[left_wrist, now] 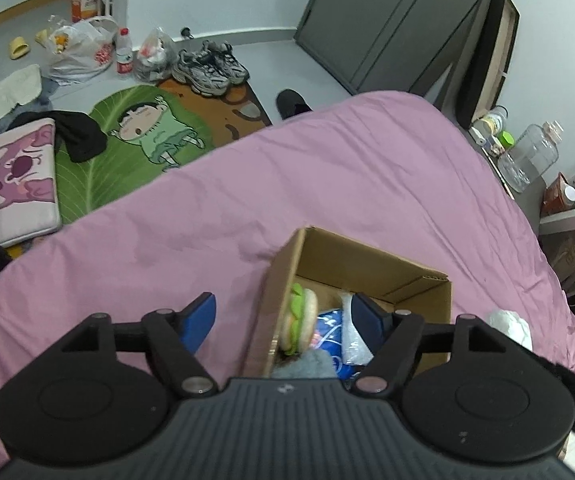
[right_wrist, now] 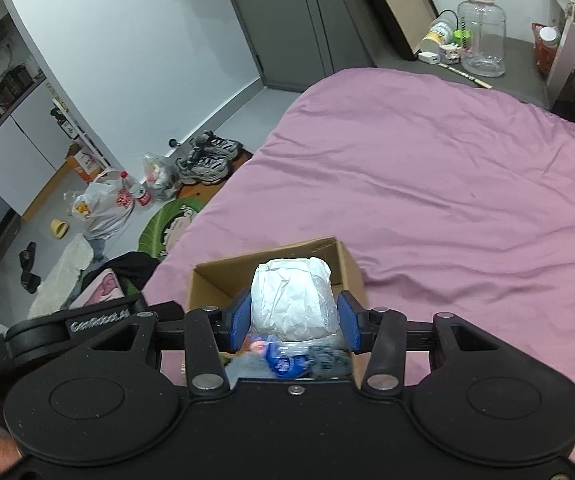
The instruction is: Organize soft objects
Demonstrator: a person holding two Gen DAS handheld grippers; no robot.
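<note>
Bed: pink sheet [left_wrist: 327, 184] wrinkled, covers most of both views.
Box: open cardboard box [left_wrist: 367, 264] sits on the sheet, near the closer edge of the bed.
Box contents: plush burger [left_wrist: 301, 322] with green layer leans against the box's left wall; blue-and-white plastic pack [left_wrist: 337, 334] lies beside it; something grey and fuzzy at the near wall, too hidden to name.
Right gripper [right_wrist: 292, 322]: blue pads pinch a white bundle in clear plastic [right_wrist: 291, 300] from both sides, held over the open box [right_wrist: 207, 280].
Left gripper [left_wrist: 285, 320]: fingers spread wide, nothing between them; left pad over the sheet, right pad over the box interior.
Same bundle, left view: white lump [left_wrist: 511, 324] shows just right of the box.
Floor: sneakers [left_wrist: 211, 66], cartoon mat [left_wrist: 139, 136], plastic bags [left_wrist: 83, 50].
</note>
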